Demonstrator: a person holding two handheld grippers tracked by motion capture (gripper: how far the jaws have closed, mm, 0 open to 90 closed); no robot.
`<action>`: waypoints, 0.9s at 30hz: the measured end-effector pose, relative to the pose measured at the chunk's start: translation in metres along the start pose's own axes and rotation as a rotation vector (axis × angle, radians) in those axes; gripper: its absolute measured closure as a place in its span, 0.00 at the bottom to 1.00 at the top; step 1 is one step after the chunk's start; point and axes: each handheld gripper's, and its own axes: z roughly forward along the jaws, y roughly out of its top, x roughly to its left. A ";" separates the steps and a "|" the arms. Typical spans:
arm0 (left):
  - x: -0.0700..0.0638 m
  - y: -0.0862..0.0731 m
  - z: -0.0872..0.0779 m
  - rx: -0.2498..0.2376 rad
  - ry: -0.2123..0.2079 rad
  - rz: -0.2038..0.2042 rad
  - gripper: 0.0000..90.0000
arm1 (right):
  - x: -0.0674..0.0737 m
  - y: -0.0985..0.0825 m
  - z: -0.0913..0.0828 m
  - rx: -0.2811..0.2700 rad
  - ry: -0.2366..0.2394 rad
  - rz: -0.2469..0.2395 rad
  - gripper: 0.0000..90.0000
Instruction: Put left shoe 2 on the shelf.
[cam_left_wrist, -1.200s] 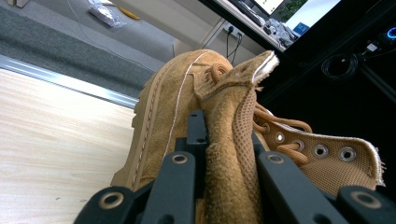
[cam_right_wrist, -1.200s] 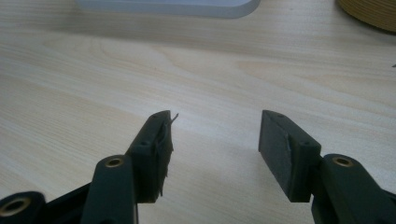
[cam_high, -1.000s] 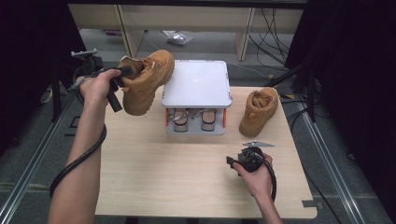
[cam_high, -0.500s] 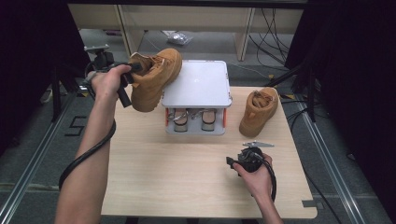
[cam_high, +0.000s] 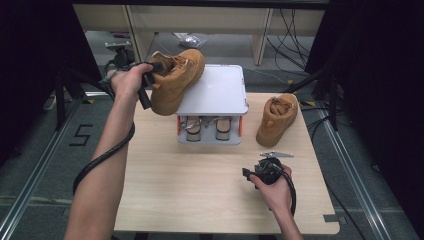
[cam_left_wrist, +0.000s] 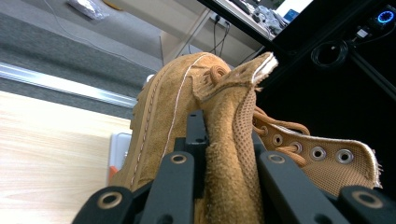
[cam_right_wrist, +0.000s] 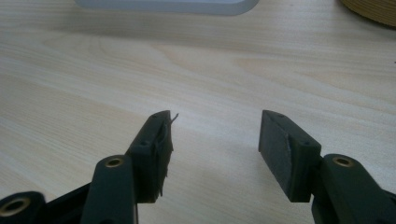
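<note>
Surface (cam_high: 200, 195) of pale wood carries everything, with grey floor and a metal rail on each side. White rack (cam_high: 212, 90) with a flat lid stands at the middle of its far half; two shoes (cam_high: 207, 127) sit side by side in the open compartment under the lid, toes to the front. Raised boot (cam_high: 175, 82), tan suede, hangs tilted in the air above the rack's left edge, its toe over the lid and its heel toward the person's left hand (cam_high: 127, 80). Second boot (cam_high: 277, 117) of the same tan stands on the surface just right of the rack, apart from it. Left gripper (cam_left_wrist: 224, 154) has its jaws closed on the raised boot's collar, one jaw outside the suede and one inside against the mesh lining, near the lace eyelets. Right gripper (cam_right_wrist: 215, 140) rests low near the surface's front right, held in the right hand (cam_high: 275, 187), well apart from both boots; its jaws stand wide with nothing between them.
</note>
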 end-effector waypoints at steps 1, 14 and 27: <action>-0.001 0.000 0.002 0.001 -0.002 -0.002 0.90 | 0.000 0.000 0.001 -0.003 0.004 -0.001 0.50; -0.012 -0.005 0.020 0.011 0.010 -0.012 0.89 | 0.003 -0.001 0.004 -0.007 0.025 -0.027 0.50; -0.006 -0.006 0.029 -0.050 -0.016 -0.032 0.76 | 0.003 -0.001 0.003 -0.009 0.024 -0.022 0.50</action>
